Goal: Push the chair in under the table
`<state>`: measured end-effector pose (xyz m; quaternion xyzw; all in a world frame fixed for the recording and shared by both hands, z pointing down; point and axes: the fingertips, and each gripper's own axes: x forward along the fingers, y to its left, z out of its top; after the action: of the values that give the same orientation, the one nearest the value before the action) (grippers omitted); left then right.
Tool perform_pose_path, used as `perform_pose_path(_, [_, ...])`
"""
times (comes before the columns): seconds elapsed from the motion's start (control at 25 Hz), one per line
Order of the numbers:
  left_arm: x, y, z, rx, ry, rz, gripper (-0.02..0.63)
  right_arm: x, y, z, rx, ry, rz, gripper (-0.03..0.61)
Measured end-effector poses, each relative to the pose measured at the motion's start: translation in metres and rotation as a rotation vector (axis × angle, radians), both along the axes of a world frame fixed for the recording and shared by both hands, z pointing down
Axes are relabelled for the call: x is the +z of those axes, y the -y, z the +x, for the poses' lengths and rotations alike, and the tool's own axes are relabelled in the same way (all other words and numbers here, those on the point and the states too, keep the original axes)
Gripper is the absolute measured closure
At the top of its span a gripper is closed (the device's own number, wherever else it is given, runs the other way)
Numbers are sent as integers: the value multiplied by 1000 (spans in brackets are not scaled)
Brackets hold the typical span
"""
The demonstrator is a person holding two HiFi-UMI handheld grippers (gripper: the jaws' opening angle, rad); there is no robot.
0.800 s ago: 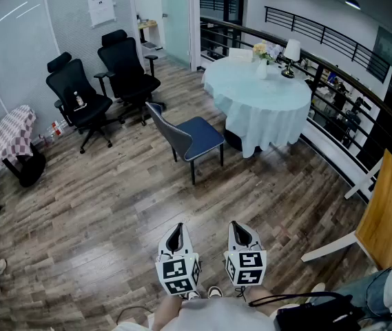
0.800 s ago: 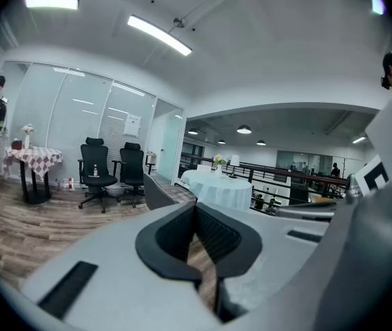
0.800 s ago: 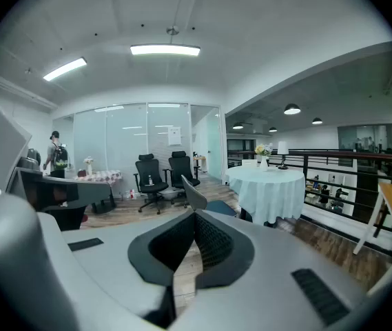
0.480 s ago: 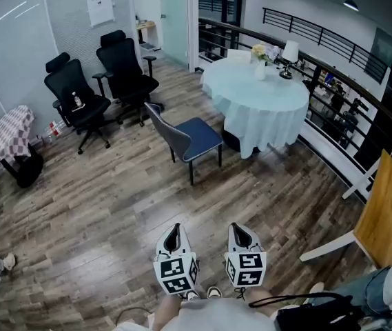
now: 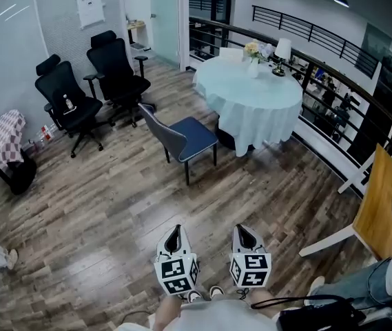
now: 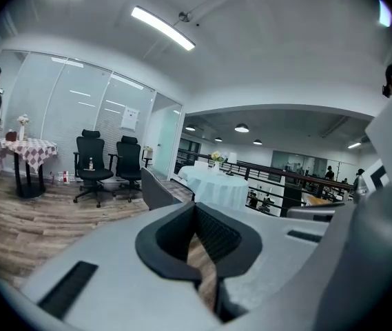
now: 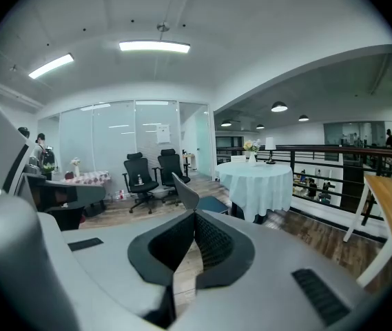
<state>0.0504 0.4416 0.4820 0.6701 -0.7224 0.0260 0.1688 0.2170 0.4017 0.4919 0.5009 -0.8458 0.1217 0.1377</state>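
The chair [image 5: 182, 138], with a blue seat and a grey back, stands out from the round table [image 5: 251, 95], which is draped in a pale cloth; its back faces me. Both grippers are low in the head view, side by side and far short of the chair. My left gripper [image 5: 174, 237] is shut with nothing in it, and my right gripper [image 5: 243, 235] is shut and empty too. Past the left gripper [image 6: 196, 207] I see the chair back [image 6: 156, 188] and the table [image 6: 213, 183]. Over the right gripper [image 7: 194, 214] the chair [image 7: 187, 192] stands before the table [image 7: 254, 182].
Two black office chairs [image 5: 61, 98] [image 5: 116, 71] stand at the back left, beside a small table with a checked cloth [image 5: 3, 136]. A wooden table [image 5: 385, 209] is at the right. A railing [image 5: 333, 81] runs behind the round table, which carries flowers [image 5: 252, 49] and a lamp [image 5: 282, 49].
In the head view the room has slid a little to the left. The grippers stay side by side and shut. The chair keeps its place by the table.
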Motion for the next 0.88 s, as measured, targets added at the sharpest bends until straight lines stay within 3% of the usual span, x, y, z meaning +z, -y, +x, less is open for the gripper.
perform_pose_path(0.52, [16, 21, -30, 20, -3, -39, 611, 17, 12, -23, 13, -11, -46, 561])
perform_pose_path(0.88, [16, 66, -50, 29, 29, -42, 611, 23, 57, -40, 11, -22, -58, 561])
